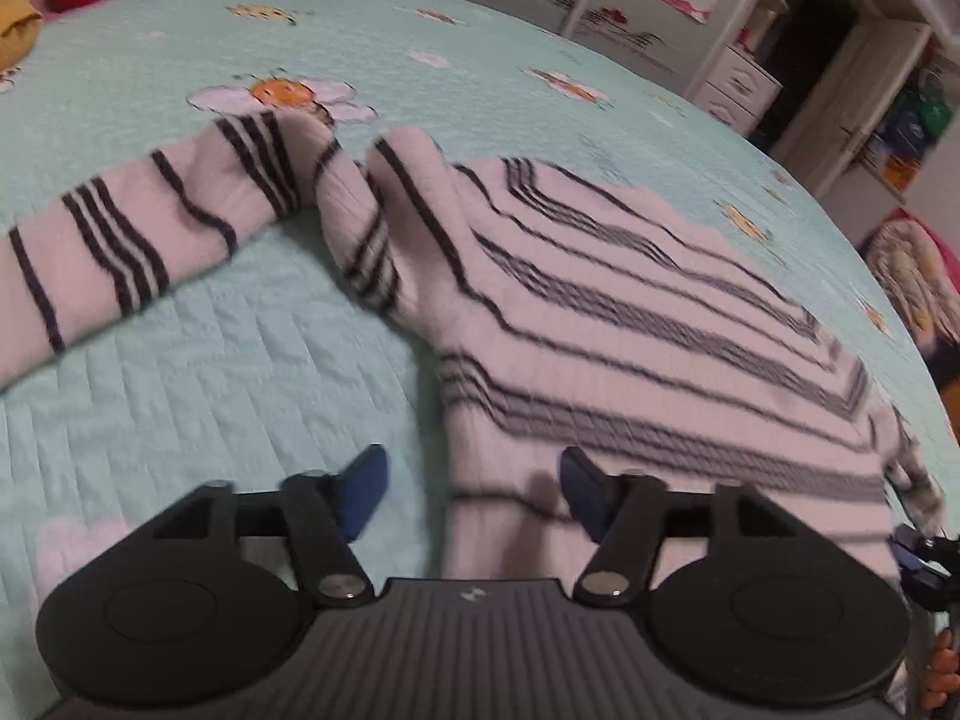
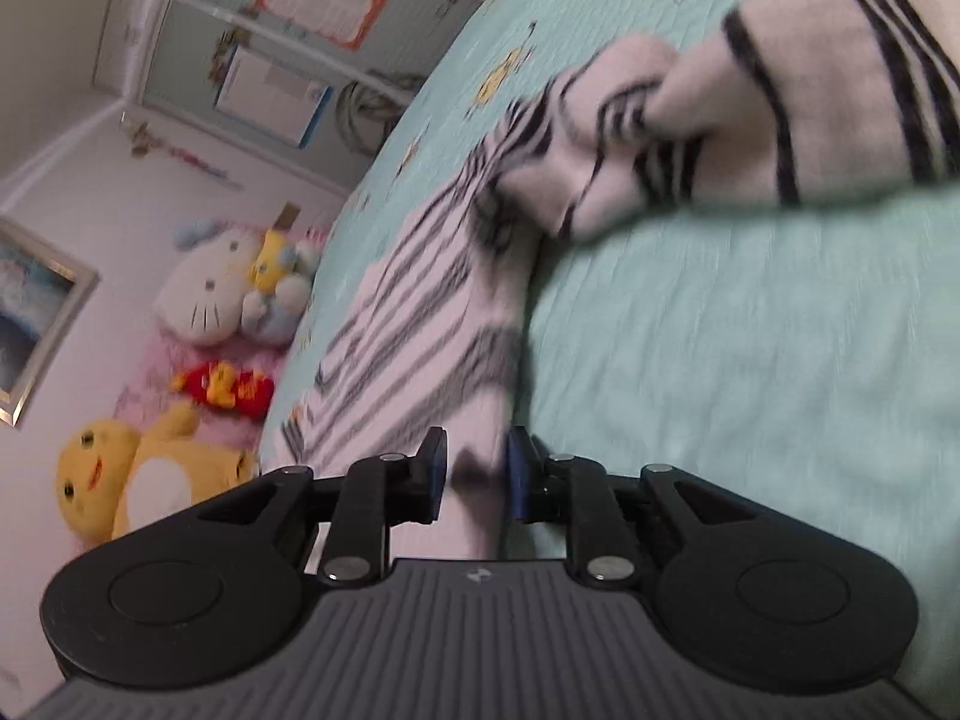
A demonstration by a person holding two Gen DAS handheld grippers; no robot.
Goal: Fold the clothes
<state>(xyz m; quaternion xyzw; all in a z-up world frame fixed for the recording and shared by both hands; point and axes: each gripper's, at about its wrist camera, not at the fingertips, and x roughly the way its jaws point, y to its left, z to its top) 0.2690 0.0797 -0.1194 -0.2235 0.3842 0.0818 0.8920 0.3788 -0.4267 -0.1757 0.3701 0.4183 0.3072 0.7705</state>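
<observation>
A pink sweater with black stripes (image 1: 630,324) lies spread on a mint-green quilted bedspread (image 1: 240,390). One sleeve (image 1: 120,240) stretches off to the left, bunched where it meets the body. My left gripper (image 1: 474,492) hovers open over the sweater's near left edge. Its blue pads (image 1: 366,492) stand wide apart and press on nothing. In the right wrist view the sweater (image 2: 408,324) runs away to the left and the sleeve (image 2: 840,96) lies crumpled at the top right. My right gripper (image 2: 477,474) stands narrowly open, with pink fabric showing in the gap.
Plush toys (image 2: 210,294) and a yellow one (image 2: 120,480) sit on pink bedding beyond the bedspread. White drawers (image 1: 738,84) and a cupboard stand past the bed's far edge. The other gripper and a hand (image 1: 942,666) show at the left wrist view's right edge.
</observation>
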